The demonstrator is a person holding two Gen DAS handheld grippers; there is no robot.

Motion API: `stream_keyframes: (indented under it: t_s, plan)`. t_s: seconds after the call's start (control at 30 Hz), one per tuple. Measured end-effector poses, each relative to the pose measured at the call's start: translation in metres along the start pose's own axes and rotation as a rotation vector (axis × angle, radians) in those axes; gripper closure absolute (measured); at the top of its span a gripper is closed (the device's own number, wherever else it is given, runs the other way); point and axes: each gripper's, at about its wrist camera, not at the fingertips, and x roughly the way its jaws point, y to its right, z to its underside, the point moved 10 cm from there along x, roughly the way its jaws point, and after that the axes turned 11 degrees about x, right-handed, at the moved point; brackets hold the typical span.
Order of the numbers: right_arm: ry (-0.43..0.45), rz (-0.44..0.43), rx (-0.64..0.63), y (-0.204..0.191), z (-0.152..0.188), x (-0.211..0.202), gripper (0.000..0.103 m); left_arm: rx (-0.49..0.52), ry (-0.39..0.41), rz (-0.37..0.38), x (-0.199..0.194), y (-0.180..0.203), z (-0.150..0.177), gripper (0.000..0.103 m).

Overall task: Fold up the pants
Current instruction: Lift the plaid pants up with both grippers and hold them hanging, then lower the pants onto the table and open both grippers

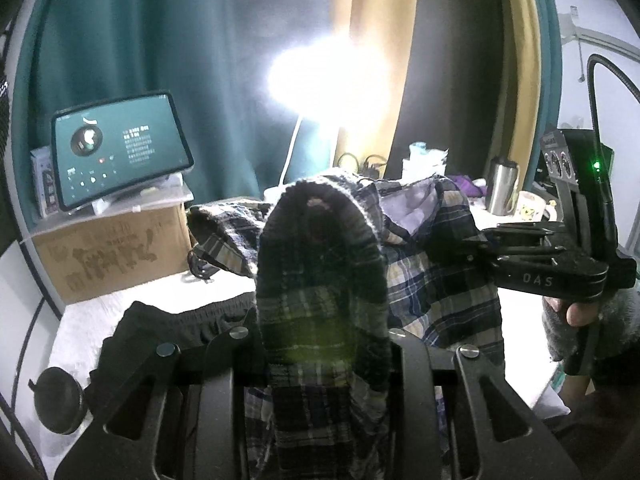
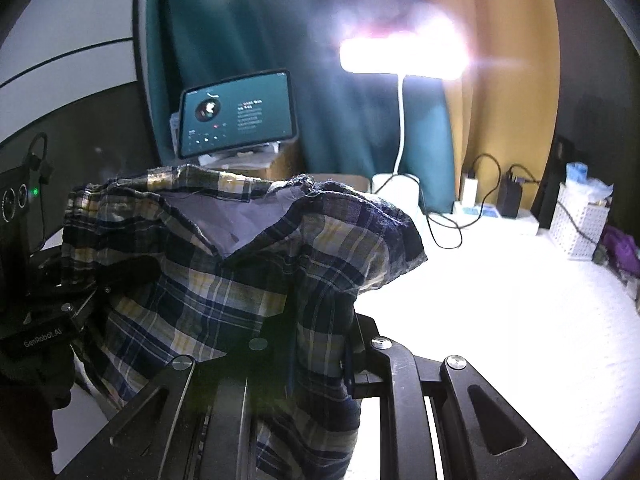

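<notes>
The plaid pants (image 1: 432,272) hang in the air between my two grippers, above the white bed (image 1: 120,304). My left gripper (image 1: 324,344) is shut on a bunched fold of the plaid cloth, which rises over its fingers and hides them. My right gripper (image 1: 476,252) shows at the right of the left wrist view, shut on the cloth's far edge. In the right wrist view the pants (image 2: 224,280) drape over my right gripper (image 2: 312,344), and my left gripper (image 2: 96,284) pinches them at the left. A pale lining (image 2: 224,220) shows at the open waist.
A dark garment (image 1: 168,328) lies on the bed below. A tablet (image 1: 120,152) stands on a cardboard box (image 1: 112,256). A bright lamp (image 2: 404,58), chargers and cables (image 2: 480,192), a white basket (image 2: 580,224), a steel flask (image 1: 502,188) and a mug (image 1: 534,206) stand behind.
</notes>
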Motion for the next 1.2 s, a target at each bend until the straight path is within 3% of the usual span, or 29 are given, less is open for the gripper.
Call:
stream_keyframes:
  t_s: [0.8, 1.0, 1.2]
  plan:
    - [-0.193, -0.044, 0.107, 0.035, 0.032, 0.103, 0.085, -0.098, -0.234, -0.005, 0.089, -0.034, 0.052, 0.074]
    - [-0.231, -0.023, 0.140, 0.046, 0.042, 0.121, 0.085, -0.162, -0.284, -0.028, 0.100, -0.053, 0.070, 0.063]
    - [-0.241, -0.003, 0.177, 0.058, 0.046, 0.127, 0.084, -0.211, -0.286, -0.093, 0.096, -0.076, 0.076, 0.039]
